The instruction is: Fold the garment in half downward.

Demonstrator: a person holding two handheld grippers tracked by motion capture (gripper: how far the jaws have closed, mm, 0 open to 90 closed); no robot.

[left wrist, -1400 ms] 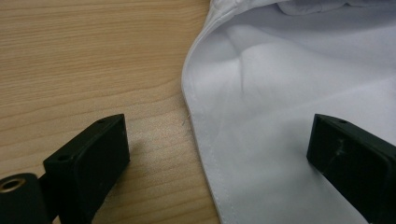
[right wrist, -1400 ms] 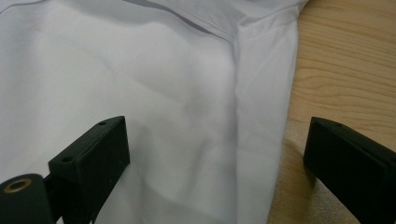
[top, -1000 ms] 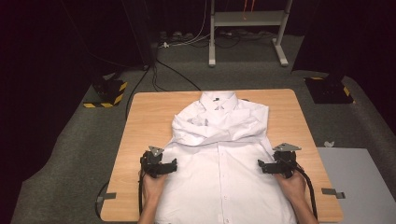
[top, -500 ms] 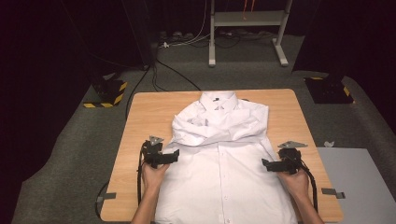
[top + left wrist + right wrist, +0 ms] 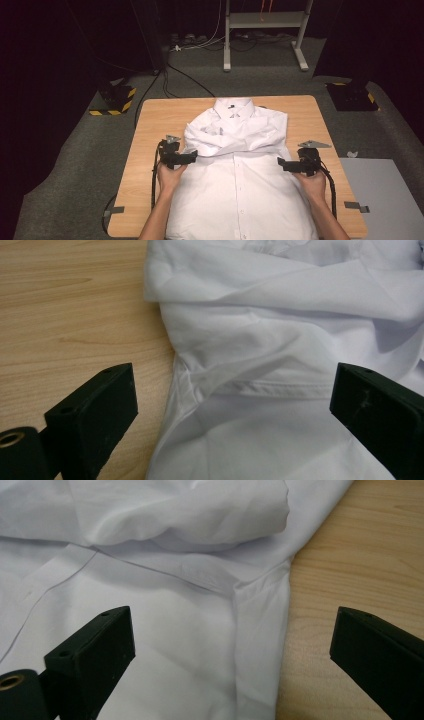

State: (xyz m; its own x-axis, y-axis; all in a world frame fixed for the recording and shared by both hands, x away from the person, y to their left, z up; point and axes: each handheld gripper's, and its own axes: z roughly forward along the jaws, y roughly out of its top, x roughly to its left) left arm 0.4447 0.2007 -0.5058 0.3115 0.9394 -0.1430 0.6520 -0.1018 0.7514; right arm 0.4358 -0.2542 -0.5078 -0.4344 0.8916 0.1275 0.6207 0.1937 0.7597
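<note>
A white button-up shirt (image 5: 240,175) lies face up on the wooden table (image 5: 155,125), collar at the far end, both sleeves folded across the chest. My left gripper (image 5: 192,156) hovers at the shirt's left side seam by the armpit, jaws wide open and pointing inward. In the left gripper view the shirt's side edge (image 5: 172,405) sits between the spread jaws. My right gripper (image 5: 281,163) is at the shirt's right side seam, also open. In the right gripper view the shirt edge (image 5: 260,630) and bare wood (image 5: 350,555) lie between its jaws.
Grey carpet surrounds the table. A metal stand (image 5: 262,22) rises beyond the far edge, with cables on the floor. Black-and-yellow floor blocks (image 5: 117,97) sit at the left and right. A grey sheet (image 5: 385,190) lies at the right of the table.
Both grippers have moved a little away from me along the shirt's sides, toward the armpits. Their jaws stay open and the shirt has not shifted.
</note>
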